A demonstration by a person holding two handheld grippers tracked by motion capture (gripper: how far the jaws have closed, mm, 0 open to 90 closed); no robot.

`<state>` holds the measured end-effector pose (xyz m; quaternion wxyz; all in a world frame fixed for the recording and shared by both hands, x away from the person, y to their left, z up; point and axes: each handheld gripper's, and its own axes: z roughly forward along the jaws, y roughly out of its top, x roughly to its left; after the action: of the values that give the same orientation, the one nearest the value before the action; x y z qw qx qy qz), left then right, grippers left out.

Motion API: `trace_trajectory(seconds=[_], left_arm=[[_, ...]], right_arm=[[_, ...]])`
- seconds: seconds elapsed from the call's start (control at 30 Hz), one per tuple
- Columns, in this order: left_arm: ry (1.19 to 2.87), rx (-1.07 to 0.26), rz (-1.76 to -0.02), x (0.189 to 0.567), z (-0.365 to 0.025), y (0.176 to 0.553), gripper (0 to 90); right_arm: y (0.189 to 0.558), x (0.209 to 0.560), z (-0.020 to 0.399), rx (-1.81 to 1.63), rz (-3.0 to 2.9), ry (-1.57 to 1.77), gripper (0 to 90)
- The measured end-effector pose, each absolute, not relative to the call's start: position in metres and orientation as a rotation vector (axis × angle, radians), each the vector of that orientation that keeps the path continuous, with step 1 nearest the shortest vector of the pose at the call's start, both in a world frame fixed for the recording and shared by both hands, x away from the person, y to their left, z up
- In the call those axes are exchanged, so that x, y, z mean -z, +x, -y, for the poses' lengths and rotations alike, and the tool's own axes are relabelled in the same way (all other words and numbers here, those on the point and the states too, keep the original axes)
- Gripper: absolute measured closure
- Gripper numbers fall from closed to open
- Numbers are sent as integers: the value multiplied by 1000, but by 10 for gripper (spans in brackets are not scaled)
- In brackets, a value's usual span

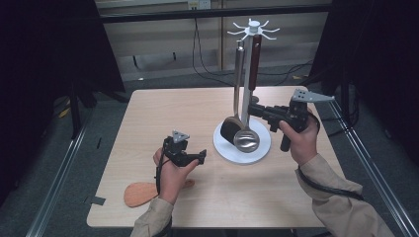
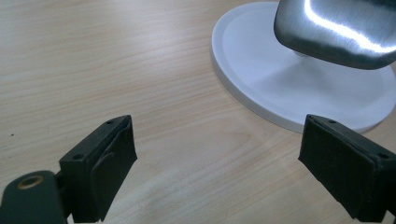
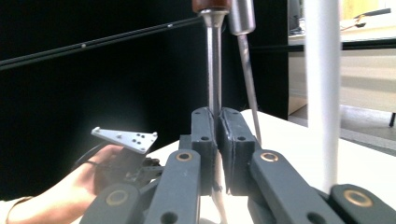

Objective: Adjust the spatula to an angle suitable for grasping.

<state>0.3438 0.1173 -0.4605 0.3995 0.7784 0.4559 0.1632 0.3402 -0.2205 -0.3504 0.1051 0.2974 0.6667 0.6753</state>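
In the high view, the ladle [image 1: 245, 138] is seen hanging on the white rack [image 1: 251, 74], its shank clamped by the right gripper [image 1: 255, 109] beside the pole. The left gripper [image 1: 200, 157] is held left of the rack base.

In the left gripper view, the jaws stand apart, nothing between them, near the base [image 2: 261, 88].

In the right gripper view, the pads are pressed together on the steel shank [image 3: 214, 70]. No writing can be read.
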Motion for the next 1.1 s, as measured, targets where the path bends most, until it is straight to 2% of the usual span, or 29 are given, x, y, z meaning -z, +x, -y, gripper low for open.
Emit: trace_trajectory(seconds=[0.8,0.93,1.1], left_arm=[[1975,-398,-1144,466,-114,347,107],[1976,-398,-1141,465,-114,347,106],[1976,-395,-1139,465,-112,348,107]], right_arm=[[357,359,221,-1944,-1861,918,810],[357,358,220,-1943,-1853,913,790],[355,355,221,-1922,-1841,917,707]])
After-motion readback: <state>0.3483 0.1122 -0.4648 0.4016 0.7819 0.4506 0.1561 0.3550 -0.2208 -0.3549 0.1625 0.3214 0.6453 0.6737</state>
